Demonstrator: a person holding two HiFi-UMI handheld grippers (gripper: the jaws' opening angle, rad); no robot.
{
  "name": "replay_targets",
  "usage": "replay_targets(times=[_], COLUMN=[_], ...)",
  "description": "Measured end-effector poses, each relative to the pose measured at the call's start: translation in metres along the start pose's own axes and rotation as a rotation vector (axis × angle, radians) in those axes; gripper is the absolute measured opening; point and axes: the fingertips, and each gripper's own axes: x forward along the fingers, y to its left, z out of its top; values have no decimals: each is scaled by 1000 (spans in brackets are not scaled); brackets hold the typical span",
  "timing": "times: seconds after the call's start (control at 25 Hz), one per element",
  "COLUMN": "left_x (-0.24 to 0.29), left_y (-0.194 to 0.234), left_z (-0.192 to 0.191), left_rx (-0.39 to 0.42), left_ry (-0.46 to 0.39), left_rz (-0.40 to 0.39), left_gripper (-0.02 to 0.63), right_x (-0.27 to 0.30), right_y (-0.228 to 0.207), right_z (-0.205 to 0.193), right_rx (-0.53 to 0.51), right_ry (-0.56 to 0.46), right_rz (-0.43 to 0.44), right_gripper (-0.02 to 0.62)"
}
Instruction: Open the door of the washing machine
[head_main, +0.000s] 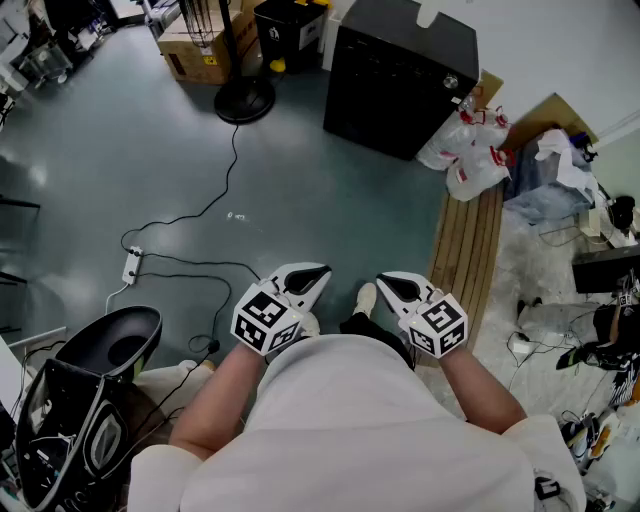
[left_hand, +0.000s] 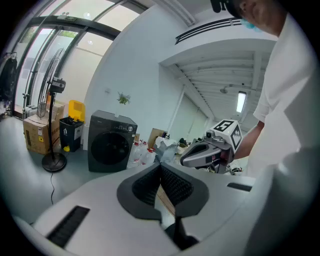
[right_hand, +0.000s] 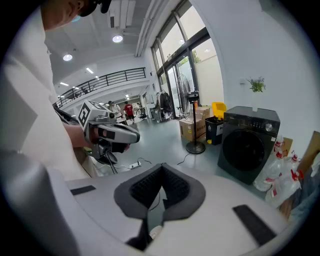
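Two grippers sit close in to your body in the head view, and the washer (head_main: 400, 75) stands far across the floor, up and right of centre, so I judge the task not yet begun. A cable (head_main: 200, 210) trails over the floor to the left of your path, near a fan (head_main: 245, 98) base, and bags (head_main: 470, 150) crowd the washer's right side. The trip risk looks small if you keep right of the cable, but a wide swing at the washer could catch the bags. Your left gripper (head_main: 312, 272) and right gripper (head_main: 392, 285) touch nothing here.

In the left gripper view, the door (left_hand: 107, 147), round and dark on the washer's front, looks closed. The risk I see is arriving with the jaws as they are now, pressed together with nothing between the pads. Like that they cannot take the door's edge and would only push at it or slip off. Part them on the way in.

In the right gripper view, the washer sits at far right with its door facing you and the bags just beside it. I cannot make out a handle or recess from here, so a pull at the wrong side of the door could do nothing or strain it. This gripper's jaws are also together and hold nothing.
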Motion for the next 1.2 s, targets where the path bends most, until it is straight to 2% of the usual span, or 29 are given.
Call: replay_targets(times=[0.32, 0.48, 0.72, 0.8, 0.84, 1.0, 1.2], left_x=[-4, 12, 46, 59, 67, 103, 152], left_y=[26, 40, 86, 105, 116, 160, 204], left_z=[-1, 4, 17, 31, 40, 78, 125], left_rx=[-18, -3, -22, -14, -11, 21, 45], left_ry=[-3, 6, 35, 49, 56, 84, 49], left_rz=[21, 36, 78, 95, 103, 122, 144], left_gripper=[17, 17, 17, 17, 18, 18, 18], right_x=[14, 27, 69, 83, 90, 105, 120], right_y=[0, -19, -77, -102, -116, -168, -223], right_z=[8, 13, 37, 53, 62, 97, 118], right_rx=[-19, -13, -1, 2, 3, 8, 29], right_ry=[18, 28, 8, 5, 2, -21, -34], right_rz=[16, 29, 50, 60, 60, 64, 50], right_gripper=[6, 6, 11, 68, 69, 46, 26])
